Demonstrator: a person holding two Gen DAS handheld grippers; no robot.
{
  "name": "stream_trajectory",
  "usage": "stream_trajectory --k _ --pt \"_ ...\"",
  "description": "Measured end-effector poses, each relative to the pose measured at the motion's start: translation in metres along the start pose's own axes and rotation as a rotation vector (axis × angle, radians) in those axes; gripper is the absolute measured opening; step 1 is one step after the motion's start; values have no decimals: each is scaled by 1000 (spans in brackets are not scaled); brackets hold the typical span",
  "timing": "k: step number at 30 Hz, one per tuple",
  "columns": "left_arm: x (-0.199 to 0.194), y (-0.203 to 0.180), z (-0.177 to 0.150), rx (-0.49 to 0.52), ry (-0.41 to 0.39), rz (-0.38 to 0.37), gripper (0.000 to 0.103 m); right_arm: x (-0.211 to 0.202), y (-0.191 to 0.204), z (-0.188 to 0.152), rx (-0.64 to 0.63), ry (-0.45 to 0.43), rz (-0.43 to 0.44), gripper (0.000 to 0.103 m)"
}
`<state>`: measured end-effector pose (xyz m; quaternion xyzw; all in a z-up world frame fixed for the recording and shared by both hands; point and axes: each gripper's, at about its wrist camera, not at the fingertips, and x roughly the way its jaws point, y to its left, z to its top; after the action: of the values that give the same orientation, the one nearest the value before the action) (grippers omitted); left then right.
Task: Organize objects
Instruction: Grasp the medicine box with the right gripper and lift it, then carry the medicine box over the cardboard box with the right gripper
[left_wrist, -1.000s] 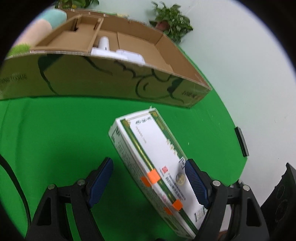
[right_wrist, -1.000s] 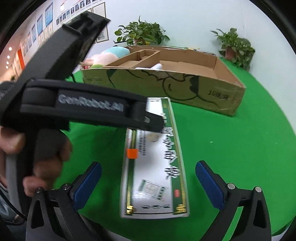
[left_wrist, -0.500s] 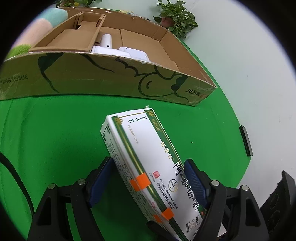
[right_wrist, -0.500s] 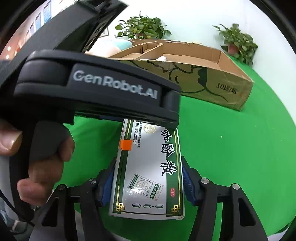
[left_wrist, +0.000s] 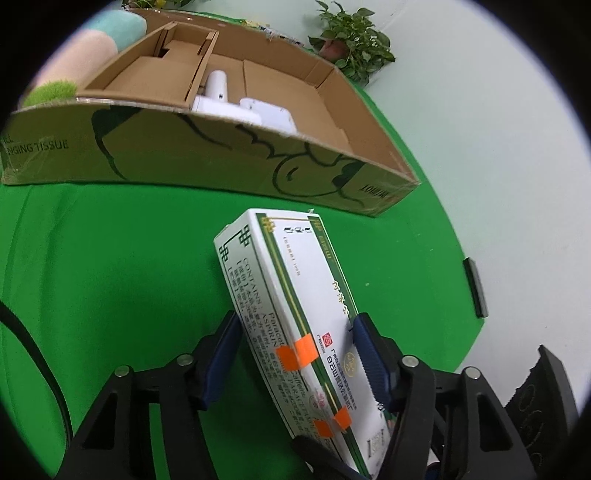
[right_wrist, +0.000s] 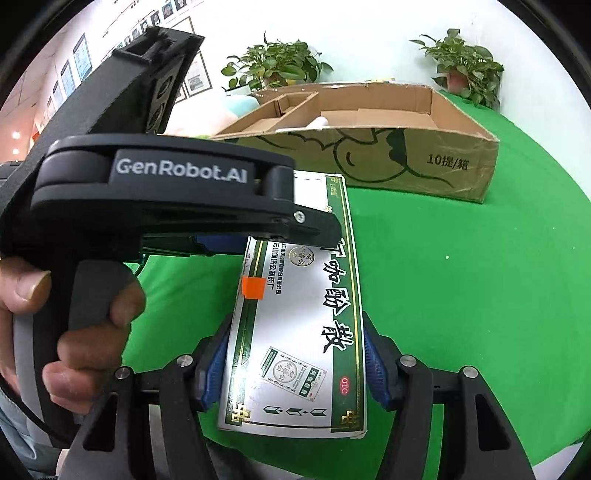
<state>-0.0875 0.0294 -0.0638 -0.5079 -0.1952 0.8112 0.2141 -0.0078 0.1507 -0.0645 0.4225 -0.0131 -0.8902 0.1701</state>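
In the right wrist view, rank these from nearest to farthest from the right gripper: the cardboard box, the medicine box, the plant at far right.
1. medicine box, between the right gripper pads.
2. cardboard box, beyond it on the green cloth.
3. plant, behind the box's right end.

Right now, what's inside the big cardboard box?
Inside the cardboard box are brown cardboard dividers and white objects near the middle. The front wall hides the bottom of them, so more could sit there.

"GenRobot.AI" stands on the left gripper's black body (right_wrist: 177, 173). The cardboard box (right_wrist: 424, 162), behind it, reads "10提/箱" and "TISSUE"; the medicine carton (right_wrist: 317, 332) bears "OTC".
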Motion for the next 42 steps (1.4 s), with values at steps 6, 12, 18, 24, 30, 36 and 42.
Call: stream_trajectory --k 6,12,18,24,30,36,42 --pt "-21 -13 7 20 -51 -44 54 -18 5 6 -20 -63 -38 59" --pt "-46 -38 21 85 -113 -69 51 -38 11 18 -48 -137 -89 59" --pt "-64 -56 41 132 -158 -91 50 -55 9 36 -52 -218 -117 58" --pt "-74 -77 67 182 -205 -109 49 -75 7 59 -60 -299 -154 58" --pt "-78 -88 88 205 -227 -122 49 -84 1 79 -64 -339 -175 58" --pt "-78 -99 111 227 -233 -132 49 -89 -5 100 -66 -353 -198 58" --pt "-78 -102 138 233 -238 -133 49 -88 -16 133 -54 -343 -195 58"
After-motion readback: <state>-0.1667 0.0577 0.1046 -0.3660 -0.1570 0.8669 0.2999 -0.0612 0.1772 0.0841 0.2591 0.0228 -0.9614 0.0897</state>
